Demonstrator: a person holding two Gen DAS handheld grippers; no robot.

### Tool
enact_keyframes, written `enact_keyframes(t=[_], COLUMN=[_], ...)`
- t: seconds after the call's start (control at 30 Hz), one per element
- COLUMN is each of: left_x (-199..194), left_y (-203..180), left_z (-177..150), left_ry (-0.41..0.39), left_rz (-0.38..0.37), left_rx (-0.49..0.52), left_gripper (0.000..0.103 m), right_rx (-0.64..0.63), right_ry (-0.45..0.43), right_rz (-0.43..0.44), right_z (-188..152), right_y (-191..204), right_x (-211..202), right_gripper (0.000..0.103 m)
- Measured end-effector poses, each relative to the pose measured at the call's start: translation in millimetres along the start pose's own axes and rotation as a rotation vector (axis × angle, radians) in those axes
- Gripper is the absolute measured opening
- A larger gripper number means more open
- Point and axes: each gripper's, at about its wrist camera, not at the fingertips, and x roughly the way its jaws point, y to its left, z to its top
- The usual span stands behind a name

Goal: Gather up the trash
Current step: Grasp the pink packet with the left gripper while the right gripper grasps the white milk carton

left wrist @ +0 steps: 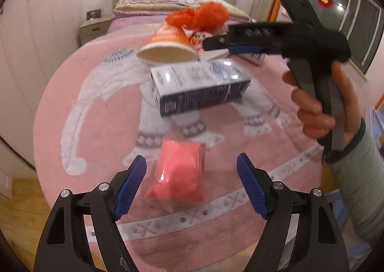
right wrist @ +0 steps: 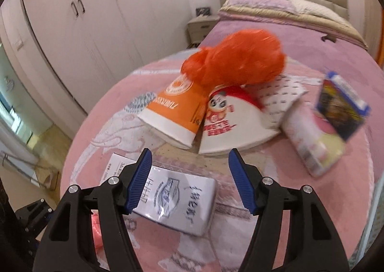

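On the pink elephant-print bedspread [left wrist: 72,94] trash lies scattered; left hand-held gripper [left wrist: 191,171] released, straddling pink plastic packet [left wrist: 178,176]; right hand-held gripper [right wrist: 189,166] released above blue-white milk carton [right wrist: 177,202], likely lining up grabs.

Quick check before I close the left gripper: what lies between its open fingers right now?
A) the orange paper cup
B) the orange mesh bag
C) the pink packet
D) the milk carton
C: in the left wrist view, the pink packet lies on the blanket between the open left gripper fingers.
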Motion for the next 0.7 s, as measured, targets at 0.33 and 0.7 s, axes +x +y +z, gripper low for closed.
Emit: enact_keyframes(t=[0.33,0.7], left_x=[11.8,5.0], left_y=[12.8,55.6], left_z=[-2.7,9.1], left_ry=[0.035,-0.018], left_rz=[-0.006,0.033], left_rx=[-0.037,-0.160], left_gripper=[0.040,0.038], right_rx=[-0.064,-0.230], right_ry=[0.109,0.125], right_rz=[0.054,0.097], right_z=[-24.2,-81.7], right_y=[9.0,57.3], right_x=[3.0,-25.2], right_gripper=[0.063,0.069])
